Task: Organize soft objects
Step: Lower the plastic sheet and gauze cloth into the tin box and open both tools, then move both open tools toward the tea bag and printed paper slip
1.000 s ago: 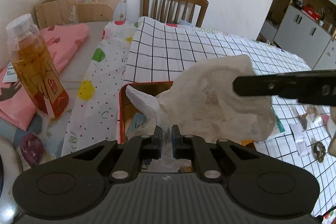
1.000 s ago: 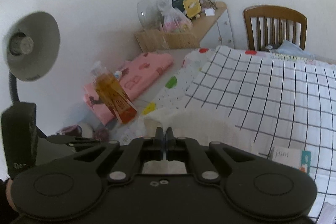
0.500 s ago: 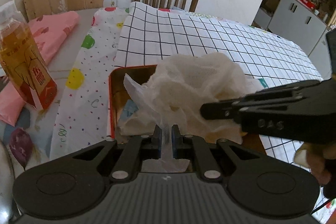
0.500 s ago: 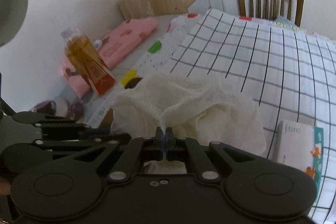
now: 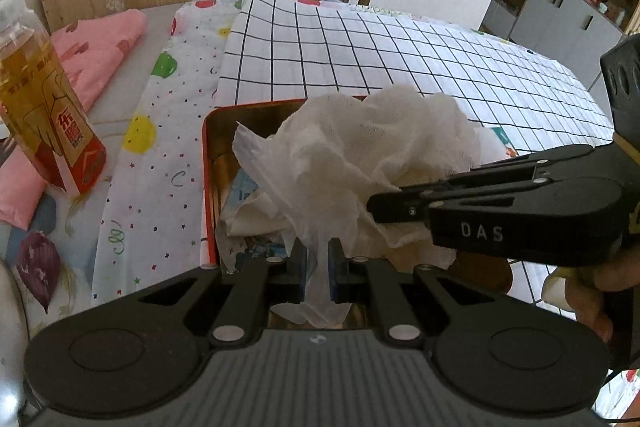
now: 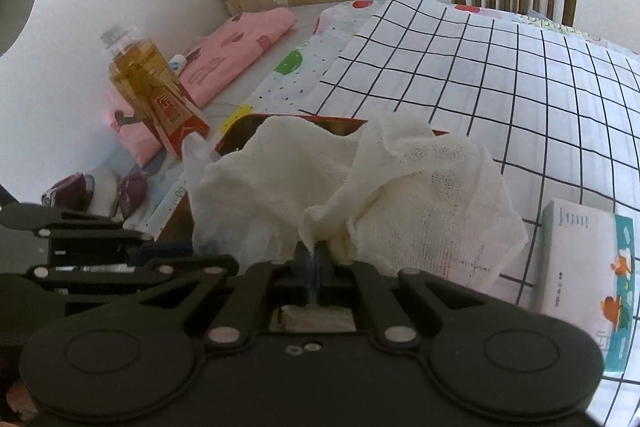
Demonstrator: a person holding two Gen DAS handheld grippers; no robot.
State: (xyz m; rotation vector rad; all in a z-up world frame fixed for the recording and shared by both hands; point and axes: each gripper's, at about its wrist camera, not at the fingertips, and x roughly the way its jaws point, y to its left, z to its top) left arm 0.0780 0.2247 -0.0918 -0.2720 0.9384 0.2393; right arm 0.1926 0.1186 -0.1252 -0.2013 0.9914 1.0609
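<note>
1. Left wrist view: our left hand-held gripper (image 5: 317, 255) pinches a cloth (image 5: 360, 163) corner; our right hand-held gripper (image 6: 314, 259) is clamped on another fold.
2. It hangs just ahead of both, over the red tin (image 5: 208, 163).
3. Pulling apart could tear the weave or slip a corner.
4. Drooping folds may miss the tin and land on the tabletop (image 5: 400, 47).
</note>
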